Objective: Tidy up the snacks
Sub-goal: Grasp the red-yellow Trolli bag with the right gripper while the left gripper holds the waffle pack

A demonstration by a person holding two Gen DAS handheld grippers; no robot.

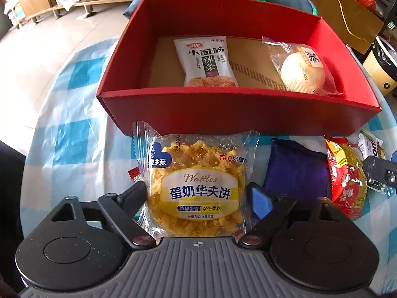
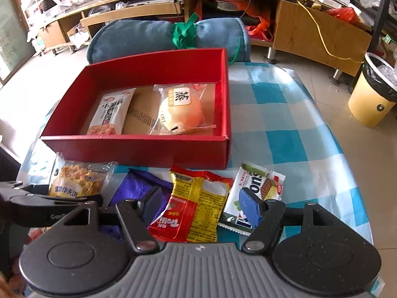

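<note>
While our left gripper (image 1: 196, 193) hangs low over the table, its jaws stand spread on either side of the waffle pack (image 1: 196, 186); the black finger (image 1: 134, 193) sits at the pack's left edge and the blue pad (image 1: 259, 200) at its right, and we cannot tell whether either one touches the wrapper. The pack lies flat on the checked cloth (image 1: 67, 134), just in front of the red box (image 1: 223, 114). A small red sachet (image 1: 134, 175) peeks out from under its left side, and the purple pack (image 1: 295, 173) lies just to its right.

Our right gripper (image 2: 201, 204) is spread too, grasping nothing. Between its fingers lies the red-and-yellow pack (image 2: 196, 203), face down. Its left finger (image 2: 152, 202) is over the purple pack, and its blue pad (image 2: 249, 204) is over the white wafer pack (image 2: 253, 188), which lies tilted to the right. All three rest on the cloth in a row in front of the box, and the waffle pack ends that row on the left.

Inside the box, on a brown card floor (image 1: 250, 57), we see two snacks: a white spicy-strip pack (image 1: 206, 62) on the left and a round bun (image 1: 301, 72) in clear wrap on the right, apart from each other.

Beyond the box lies a blue-grey cushion (image 2: 148, 34) tied with green cord. Farther back are wooden shelves (image 2: 310, 27), and a yellow bin (image 2: 372, 94) stands on the floor to the right.
</note>
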